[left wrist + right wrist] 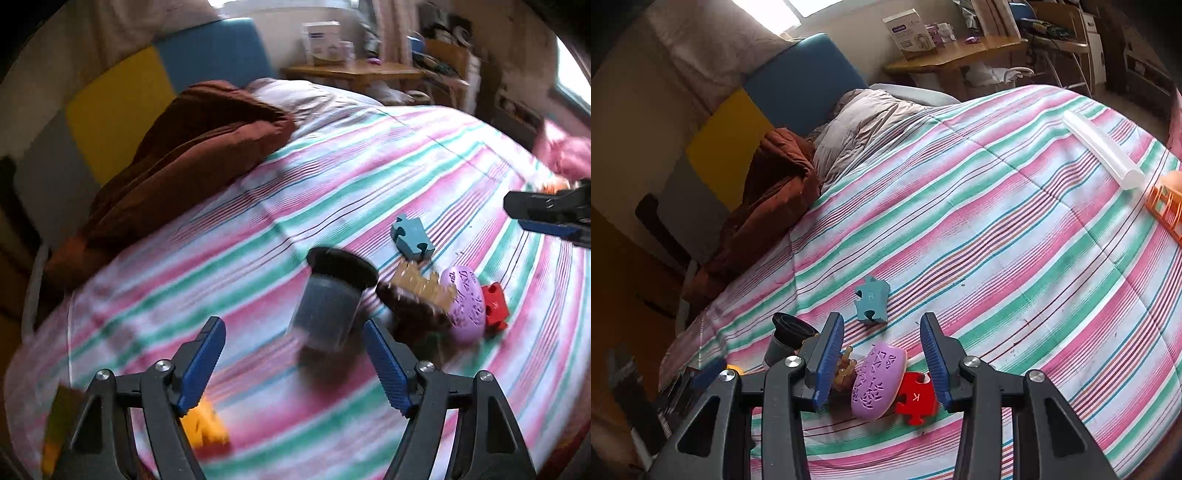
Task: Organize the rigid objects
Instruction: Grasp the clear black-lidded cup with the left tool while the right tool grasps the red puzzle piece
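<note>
Tongs on both sides stand apart, clamped on nothing. The left tongs point(293, 363) hang over the striped bedspread point(369, 177) with a dark grey cup point(327, 295) just ahead of their blue pads, its black flared rim tilted away; that view is blurred by motion. A yellow block point(205, 430) lies by the left pad, seen clearly only in the left view.

The right tongs point(882, 354) frame a small cluster: one purple oval case point(877, 384) with cut-out patterning, one red puzzle piece point(916, 400) touching its right side and marked with the letter K, and one brown brush with wooden pins point(846, 365) against its left side. The same three sit to the right of the cup in the left view, where the letter cannot be read.

One teal puzzle piece point(872, 300) lies a little beyond the cluster, apart from it; the right view shows the letter R on it.

Farther off, only the right view shows one clear plastic tube point(1102, 149) and an orange basket point(1167, 208) near the bed's far right edge. A brown blanket point(775, 192) is heaped at the left, next to a grey quilt point(864, 122). Beyond the bed, a white box point(910, 33) stands on a wooden counter point(960, 57); its print is too small to read.
</note>
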